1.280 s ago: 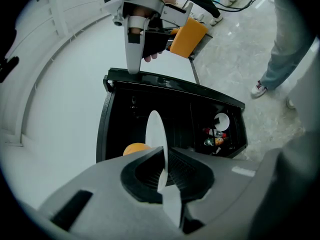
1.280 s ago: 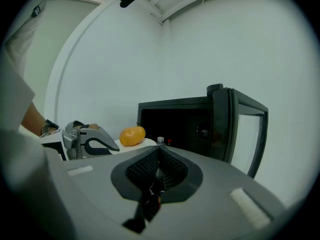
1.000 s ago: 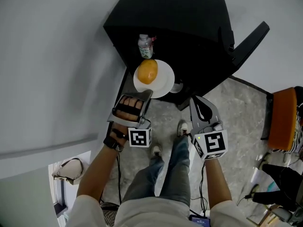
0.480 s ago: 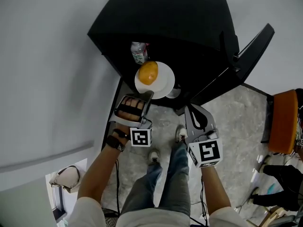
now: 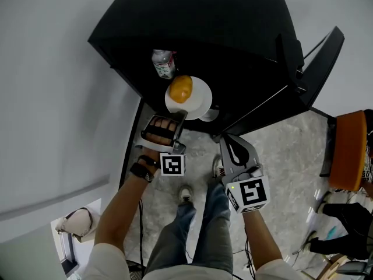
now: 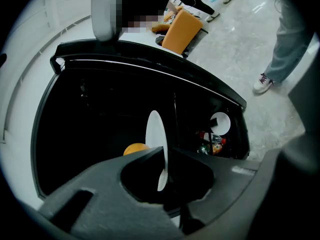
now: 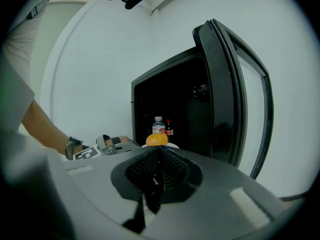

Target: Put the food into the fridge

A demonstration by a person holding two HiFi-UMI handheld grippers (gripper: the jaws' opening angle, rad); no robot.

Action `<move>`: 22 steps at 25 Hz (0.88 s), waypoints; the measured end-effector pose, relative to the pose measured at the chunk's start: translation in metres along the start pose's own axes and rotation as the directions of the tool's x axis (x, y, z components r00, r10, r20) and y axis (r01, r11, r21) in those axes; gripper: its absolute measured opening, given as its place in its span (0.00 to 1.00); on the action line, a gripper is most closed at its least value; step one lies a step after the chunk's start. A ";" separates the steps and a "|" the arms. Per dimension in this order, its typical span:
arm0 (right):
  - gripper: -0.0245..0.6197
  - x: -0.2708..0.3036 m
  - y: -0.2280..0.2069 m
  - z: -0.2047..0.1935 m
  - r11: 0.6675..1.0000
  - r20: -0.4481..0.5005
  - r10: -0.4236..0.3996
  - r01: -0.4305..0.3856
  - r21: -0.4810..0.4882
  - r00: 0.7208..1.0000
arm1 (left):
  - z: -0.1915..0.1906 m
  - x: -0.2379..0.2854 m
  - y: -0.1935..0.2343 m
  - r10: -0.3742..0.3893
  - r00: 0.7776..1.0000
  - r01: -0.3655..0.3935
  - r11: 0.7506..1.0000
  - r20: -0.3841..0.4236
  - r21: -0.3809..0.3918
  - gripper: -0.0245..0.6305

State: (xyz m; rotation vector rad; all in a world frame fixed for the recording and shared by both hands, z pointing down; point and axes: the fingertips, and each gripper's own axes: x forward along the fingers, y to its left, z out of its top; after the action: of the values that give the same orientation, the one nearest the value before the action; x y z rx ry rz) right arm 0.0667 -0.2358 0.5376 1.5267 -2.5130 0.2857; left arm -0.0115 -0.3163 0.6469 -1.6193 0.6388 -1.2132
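Writing: water bottle (image 5: 164, 64) inside the fridge (image 5: 221, 34), at the left of its opening, has a label with green and red print, too small to read. In the right gripper view a dark bottle (image 7: 169, 127) with a red label stands just right of it; that print is also unreadable. Both marker cubes (image 5: 172, 164) carry black-and-white square patterns only, no letters

Left gripper (image 5: 182, 116): fingers (image 6: 138, 155) clenched on the near rim of a white plate (image 5: 201, 95). In the left gripper view the plate shows edge-on, pinched between the two fingers, with most of it reaching past the tips toward the fridge interior. The held rim is outside the fridge; the far part of the plate is at its front edge, in the opening

Orange (image 5: 180, 88): lies on the plate's left half, clear of the fingers and beyond their tips, toward the fridge. It is just right of the water bottle and in front of it. How far past the fridge's front edge it sits, I cannot tell

Right gripper (image 5: 224, 139): fingers pressed together with nothing between them. It is held in front of the fridge, right of the plate and apart from it, over the grey stone floor (image 5: 285, 150)

Fridge door (image 5: 317, 57): swung open at the fridge's right side. An orange seat (image 5: 348, 150) stands well right of the door
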 end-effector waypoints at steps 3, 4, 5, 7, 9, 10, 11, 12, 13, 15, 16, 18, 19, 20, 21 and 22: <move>0.05 0.003 -0.004 -0.004 1.000 -0.003 -0.005 0.005 0.004 1.000 | 0.001 0.011 -0.007 -0.008 1.000 0.008 1.000 -0.006 -0.002 0.06; 0.05 0.005 -0.006 -0.005 1.000 -0.002 -0.010 0.010 0.007 1.000 | 0.001 0.015 -0.009 -0.010 1.000 0.010 1.000 -0.010 -0.006 0.06; 0.05 0.006 -0.008 -0.006 1.000 -0.002 -0.013 0.013 0.008 1.000 | 0.000 0.018 -0.011 -0.013 1.000 0.013 1.000 -0.013 -0.011 0.06; 0.05 0.009 -0.008 -0.007 1.000 -0.005 -0.013 0.013 0.008 1.000 | -0.002 0.025 -0.016 -0.020 1.000 0.019 1.000 -0.020 -0.016 0.06; 0.05 0.011 -0.008 -0.009 1.000 -0.010 -0.009 0.009 0.007 1.000 | -0.005 0.030 -0.021 -0.025 0.999 0.025 1.000 -0.028 -0.009 0.06; 0.05 0.011 -0.009 -0.010 1.000 -0.012 -0.009 0.009 0.008 1.000 | -0.005 0.033 -0.023 -0.024 0.999 0.024 1.000 -0.031 -0.007 0.06; 0.05 0.012 -0.010 -0.012 1.000 -0.015 -0.009 0.010 0.012 1.000 | -0.006 0.036 -0.024 -0.021 0.999 0.020 1.000 -0.031 -0.007 0.06; 0.05 0.012 -0.011 -0.014 1.000 -0.018 -0.010 0.010 0.021 1.000 | -0.006 0.038 -0.025 -0.019 0.999 0.018 1.000 -0.031 -0.007 0.06; 0.05 0.013 -0.011 -0.016 0.999 -0.021 -0.009 0.009 0.032 1.000 | -0.006 0.040 -0.027 -0.021 0.999 0.020 1.000 -0.032 -0.006 0.06; 0.05 0.014 -0.010 -0.020 0.999 -0.026 0.001 0.000 0.053 1.000 | -0.007 0.044 -0.032 -0.032 0.999 0.031 1.000 -0.035 -0.002 0.06; 0.05 0.015 -0.009 -0.021 0.998 -0.028 0.006 -0.005 0.059 1.000 | -0.007 0.046 -0.034 -0.037 0.999 0.037 0.999 -0.034 -0.001 0.06; 0.05 0.016 -0.009 -0.022 0.998 -0.029 0.012 -0.010 0.066 1.000 | -0.006 0.050 -0.038 -0.046 0.998 0.046 0.999 -0.031 -0.006 0.06; 0.05 0.017 -0.009 -0.022 0.998 -0.028 0.012 -0.010 0.070 1.000 | -0.005 0.051 -0.039 -0.048 0.998 0.048 0.999 -0.030 -0.011 0.06; 0.05 0.018 -0.009 -0.022 0.997 -0.028 0.011 -0.009 0.074 1.000 | -0.004 0.053 -0.039 -0.048 0.998 0.047 0.999 -0.029 -0.014 0.06; 0.05 0.018 -0.009 -0.023 0.997 -0.028 0.010 -0.008 0.080 1.000 | -0.004 0.055 -0.039 -0.047 0.998 0.047 0.999 -0.030 -0.015 0.06; 0.05 0.019 -0.010 -0.023 0.996 -0.029 0.010 -0.008 0.085 1.000 | -0.003 0.056 -0.040 -0.048 0.998 0.047 0.999 -0.031 -0.013 0.06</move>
State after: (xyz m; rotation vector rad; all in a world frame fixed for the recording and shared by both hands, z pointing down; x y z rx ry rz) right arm 0.0683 -0.2506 0.5650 1.5305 -2.5156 0.4182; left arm 0.0004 -0.3496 0.7062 -1.6372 0.6318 -1.2736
